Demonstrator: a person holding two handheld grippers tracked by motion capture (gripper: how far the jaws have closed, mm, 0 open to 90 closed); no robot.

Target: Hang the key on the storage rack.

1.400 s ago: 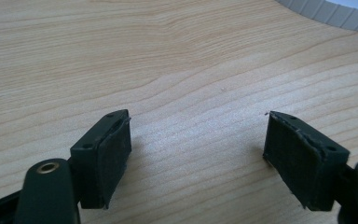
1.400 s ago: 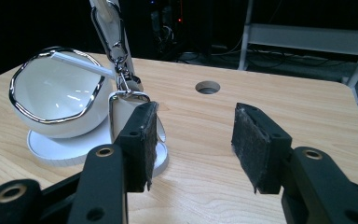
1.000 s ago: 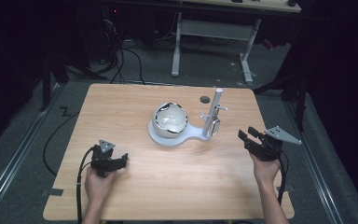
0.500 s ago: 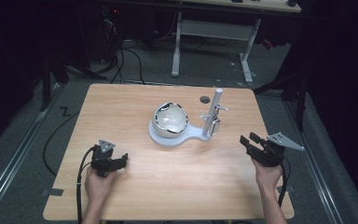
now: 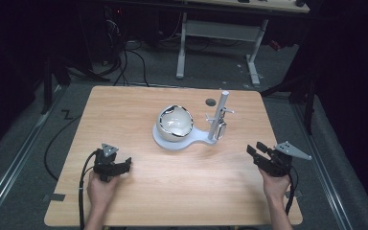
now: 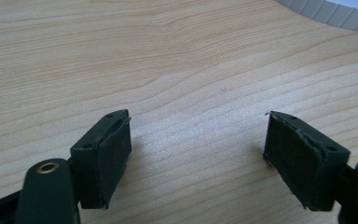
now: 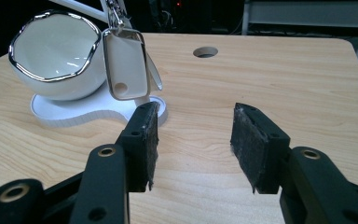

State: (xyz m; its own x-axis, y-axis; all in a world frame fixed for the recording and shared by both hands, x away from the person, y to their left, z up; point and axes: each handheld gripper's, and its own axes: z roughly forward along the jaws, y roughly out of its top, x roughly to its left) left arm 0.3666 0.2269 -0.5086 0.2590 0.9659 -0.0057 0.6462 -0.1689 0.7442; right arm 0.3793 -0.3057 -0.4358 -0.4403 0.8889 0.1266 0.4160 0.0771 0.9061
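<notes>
Nothing looks started to me: my left gripper at seven o'clock and right gripper at four o'clock both sit spread and empty, with the white stand and its bowl untouched at table centre.

the left gripper hangs low over the bare wooden table, jaws wide apart with nothing between them; a ribbed white base shows at the top right corner.
</notes>
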